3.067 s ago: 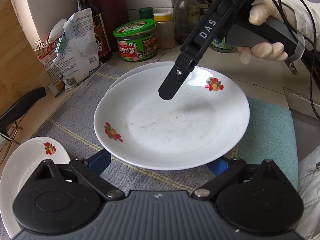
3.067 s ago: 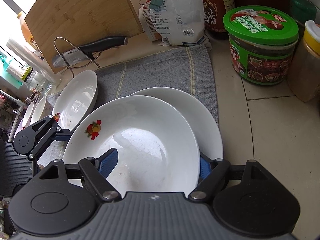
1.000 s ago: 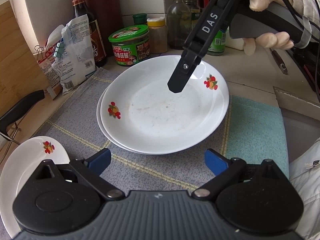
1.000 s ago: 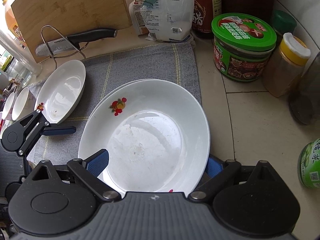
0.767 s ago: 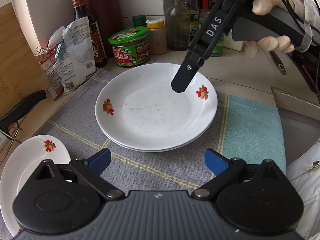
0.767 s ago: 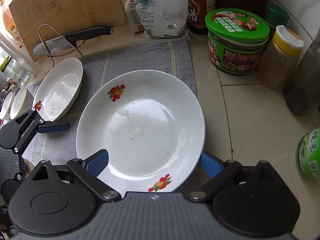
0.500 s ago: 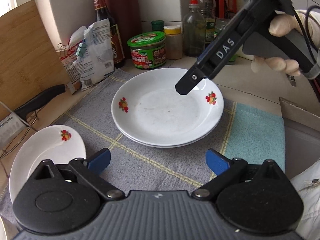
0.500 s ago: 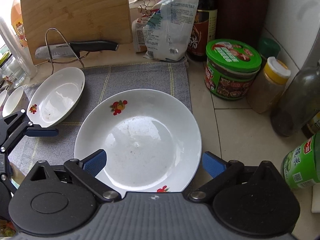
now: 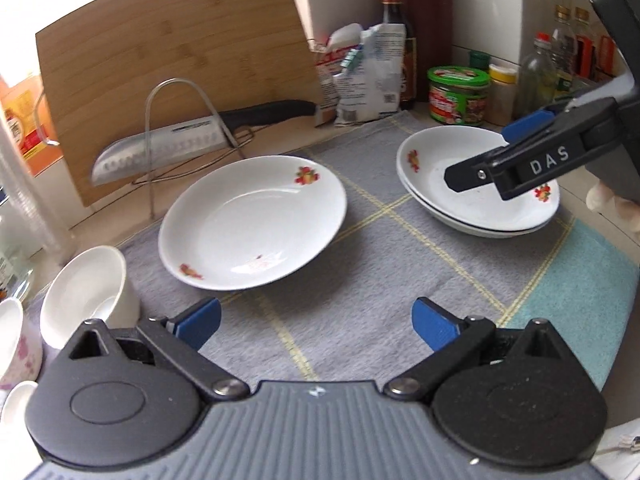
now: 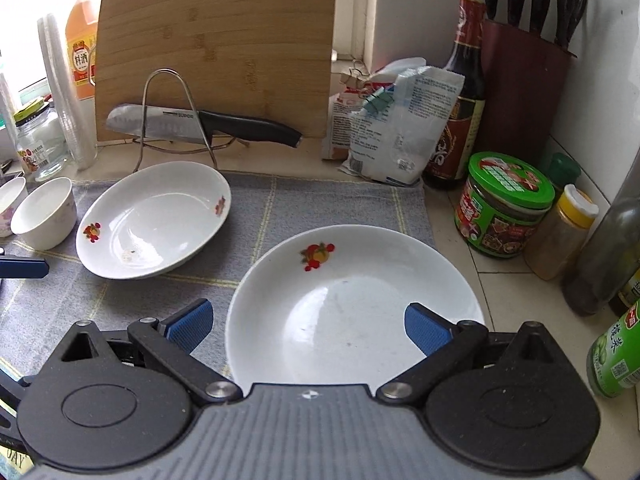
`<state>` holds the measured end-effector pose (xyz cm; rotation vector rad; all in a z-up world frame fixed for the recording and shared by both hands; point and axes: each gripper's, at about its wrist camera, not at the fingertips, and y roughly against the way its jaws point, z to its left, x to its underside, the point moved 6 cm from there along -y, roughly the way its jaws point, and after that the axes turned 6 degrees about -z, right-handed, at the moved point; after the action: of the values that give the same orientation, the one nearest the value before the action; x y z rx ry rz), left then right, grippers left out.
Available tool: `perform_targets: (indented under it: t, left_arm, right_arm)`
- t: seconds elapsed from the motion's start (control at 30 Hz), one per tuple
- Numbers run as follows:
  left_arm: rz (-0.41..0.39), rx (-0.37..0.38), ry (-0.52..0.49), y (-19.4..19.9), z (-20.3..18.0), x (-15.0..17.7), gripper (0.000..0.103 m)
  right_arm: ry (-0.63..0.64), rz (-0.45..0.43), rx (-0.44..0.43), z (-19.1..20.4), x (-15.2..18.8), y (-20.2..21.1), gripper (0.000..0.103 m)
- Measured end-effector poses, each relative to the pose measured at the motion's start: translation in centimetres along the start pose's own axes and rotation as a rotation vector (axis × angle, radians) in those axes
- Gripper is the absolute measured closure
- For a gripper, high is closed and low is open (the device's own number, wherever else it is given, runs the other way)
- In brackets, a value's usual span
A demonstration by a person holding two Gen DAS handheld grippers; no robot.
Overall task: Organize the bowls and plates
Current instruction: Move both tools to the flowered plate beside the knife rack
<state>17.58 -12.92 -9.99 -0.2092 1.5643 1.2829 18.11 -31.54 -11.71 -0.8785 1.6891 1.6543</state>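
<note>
Since the earlier frames the top plate has been set down onto the plate below it, and both tongs have pulled back and risen; the left camera has also swung toward the single plate on the left.

Nearest in the left wrist view, the left tongs (image 9: 316, 318) stand wide apart and hold nothing, above the grey cloth (image 9: 360, 280). Just beyond them lies the single plate (image 9: 252, 220), alone on the cloth, with a white bowl (image 9: 86, 292) close to its left edge. Farther to the right sits the stack of two plates (image 9: 472, 184), one nested in the other. The right tongs (image 10: 308, 324) hover over this stack, also apart and empty; in the right wrist view the top plate of the stack (image 10: 352, 304) fills the space under them, but they do not touch it.

Behind the plates a knife (image 10: 200, 124) rests in a wire rack (image 10: 176, 120) before a bamboo cutting board (image 10: 216, 40). A green-lidded jar (image 10: 504, 204) and bottles stand on the worktop (image 10: 500, 276) to the right.

I judge that the stacking of the second plate is finished. The single plate is probably the next one to join the stack, and the left tongs already point toward it. The bowls at the left edge are not yet grouped.
</note>
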Motion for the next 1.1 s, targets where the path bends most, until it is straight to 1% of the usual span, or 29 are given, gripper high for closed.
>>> perform_targets:
  t: [0.07, 0.13, 0.3, 0.5, 0.57, 0.67, 0.83, 0.93, 1.03, 1.1]
  left_arm:
    - [0.000, -0.025, 0.026, 0.7, 1.6, 0.7, 0.002]
    - [-0.008, -0.035, 0.030, 1.2, 2.8, 1.2, 0.002]
    - [-0.016, -0.037, 0.005, 2.5, 5.0, 2.5, 0.002]
    - [0.043, -0.053, 0.049, 3.1, 7.2, 3.7, 0.002]
    - [0.042, -0.064, 0.057, 3.5, 7.7, 3.8, 0.002]
    - [0.043, -0.097, 0.071, 3.9, 8.3, 3.8, 0.002]
    - [0.084, -0.147, 0.129, 3.9, 8.9, 3.8, 0.002]
    - [0.100, -0.167, 0.150, 3.4, 9.0, 3.4, 0.002]
    - [0.115, -0.185, 0.181, 2.9, 9.0, 2.9, 0.002]
    - [0.117, -0.181, 0.202, 2.8, 8.7, 2.5, 0.002]
  right_arm:
    - [0.008, -0.012, -0.008, 1.8, 0.0, 0.1, 0.000]
    - [0.027, -0.014, -0.015, 3.7, 0.1, 0.1, 0.000]
    - [0.069, 0.023, -0.007, 8.1, 1.0, -0.5, 0.000]
    - [0.141, 0.072, -0.026, 12.0, 2.0, -1.6, 0.000]
    - [0.157, 0.082, -0.033, 12.7, 2.1, -2.3, 0.000]
    - [0.177, 0.105, -0.067, 13.6, 2.3, -3.6, 0.000]
    - [0.227, 0.113, -0.109, 14.3, 2.6, -6.2, 0.000]
    - [0.218, 0.112, -0.136, 14.1, 2.5, -7.6, 0.000]
    - [0.211, 0.103, -0.137, 13.5, 2.4, -8.7, 0.000]
    - [0.173, 0.111, -0.173, 13.2, 2.3, -9.2, 0.000]
